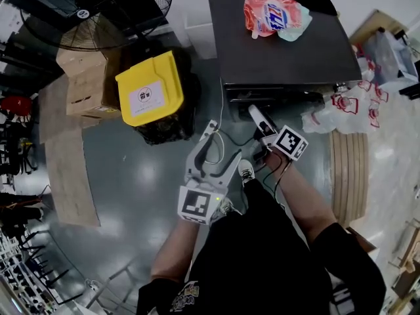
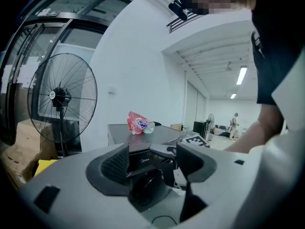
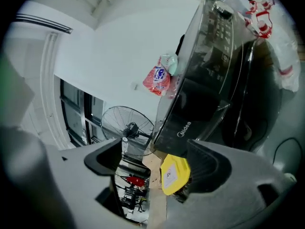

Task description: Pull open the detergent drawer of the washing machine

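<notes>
Dark-clothed legs fill the near edge of the head view. Beyond them the right tongs are near the washing machine front, the left tongs nearer and to their left.

Left gripper view: jaws apart, empty.

Right gripper view: jaws wide apart, nothing between them. The detergent drawer lies beyond and looks shut, so gripping and pulling it likely remain.

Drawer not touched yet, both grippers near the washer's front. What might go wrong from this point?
1. The right gripper is open, empty and rolled relative to the washing machine; its jaws may close askew on the brand-labelled front panel and slip.
2. The left gripper, also open, sits close beside it; they may knock together.
3. A white cable runs down by the front and might snag.
</notes>
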`<state>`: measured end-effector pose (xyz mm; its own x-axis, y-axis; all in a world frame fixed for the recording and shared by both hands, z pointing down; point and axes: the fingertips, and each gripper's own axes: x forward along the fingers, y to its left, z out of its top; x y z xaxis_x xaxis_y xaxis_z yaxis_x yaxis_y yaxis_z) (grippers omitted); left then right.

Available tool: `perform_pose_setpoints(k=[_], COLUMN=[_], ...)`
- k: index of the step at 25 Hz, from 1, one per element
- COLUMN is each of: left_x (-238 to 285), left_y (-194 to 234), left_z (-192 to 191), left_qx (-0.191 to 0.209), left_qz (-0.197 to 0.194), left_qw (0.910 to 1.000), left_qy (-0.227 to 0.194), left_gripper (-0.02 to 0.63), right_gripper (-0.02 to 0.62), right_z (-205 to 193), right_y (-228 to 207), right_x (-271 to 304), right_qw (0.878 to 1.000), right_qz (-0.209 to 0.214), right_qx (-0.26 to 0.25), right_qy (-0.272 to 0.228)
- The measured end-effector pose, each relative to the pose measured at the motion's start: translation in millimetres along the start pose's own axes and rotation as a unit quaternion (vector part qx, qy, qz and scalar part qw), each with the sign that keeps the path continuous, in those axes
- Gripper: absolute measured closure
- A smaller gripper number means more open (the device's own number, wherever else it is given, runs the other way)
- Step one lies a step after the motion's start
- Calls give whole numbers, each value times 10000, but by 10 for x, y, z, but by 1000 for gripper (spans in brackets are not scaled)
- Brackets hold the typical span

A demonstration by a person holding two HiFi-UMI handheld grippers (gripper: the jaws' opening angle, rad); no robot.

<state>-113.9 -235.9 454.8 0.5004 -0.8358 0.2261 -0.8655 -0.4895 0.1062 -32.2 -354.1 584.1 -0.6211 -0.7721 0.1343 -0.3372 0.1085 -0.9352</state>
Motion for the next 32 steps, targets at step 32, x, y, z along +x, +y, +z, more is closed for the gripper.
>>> perform_pose_setpoints(k=[32], left_x=[849], left_y=[277], left_z=[-351], left_qx=[-454], left_qz=[-179], left_qw=[9974], left_qy=[538], left_gripper=[322], right_gripper=[126], right_z=[302], right_y=[-904], right_x=[696], right_qw=[9948], right_qz=[-226], right_qx=[950], right_qy=[-297])
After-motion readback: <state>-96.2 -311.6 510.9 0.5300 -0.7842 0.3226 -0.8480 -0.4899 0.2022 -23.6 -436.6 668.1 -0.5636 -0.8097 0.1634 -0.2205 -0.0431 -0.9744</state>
